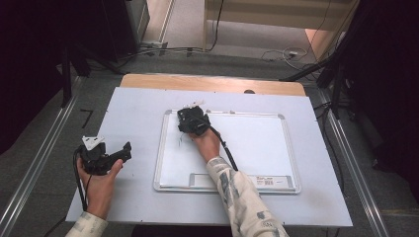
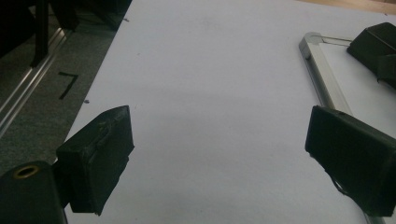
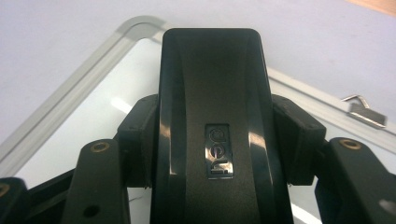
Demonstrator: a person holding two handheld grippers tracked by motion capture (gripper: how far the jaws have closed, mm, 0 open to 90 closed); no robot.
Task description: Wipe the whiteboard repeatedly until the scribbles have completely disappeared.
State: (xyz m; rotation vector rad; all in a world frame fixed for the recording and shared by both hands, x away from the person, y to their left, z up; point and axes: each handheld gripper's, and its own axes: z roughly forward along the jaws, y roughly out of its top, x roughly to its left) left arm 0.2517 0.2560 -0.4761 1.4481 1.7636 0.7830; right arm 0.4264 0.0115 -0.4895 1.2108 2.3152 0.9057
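A white whiteboard (image 1: 257, 143) with a silver frame lies on the table's pale cover. My right gripper (image 1: 192, 121) is over its upper left corner, shut on a black eraser (image 3: 215, 116) with a small silver logo. Both jaws press the eraser's sides, and the eraser points at the board's rounded corner (image 3: 135, 25). Faint marks (image 1: 180, 140) show on the board just left of the right hand. My left gripper (image 1: 123, 152) hovers left of the board, open, with bare cover between its jaws (image 2: 224, 158). The left gripper view also catches the board's frame (image 2: 322, 79) and the right gripper (image 2: 378, 46).
The pale cover (image 1: 133, 113) spreads over most of a wooden table (image 1: 212, 81). A metal hanger clip (image 3: 366, 112) sits on the board's top edge. Metal rails (image 1: 39, 163) run along the floor on both sides. Cables (image 1: 276, 54) and dark stands lie beyond the far edge.
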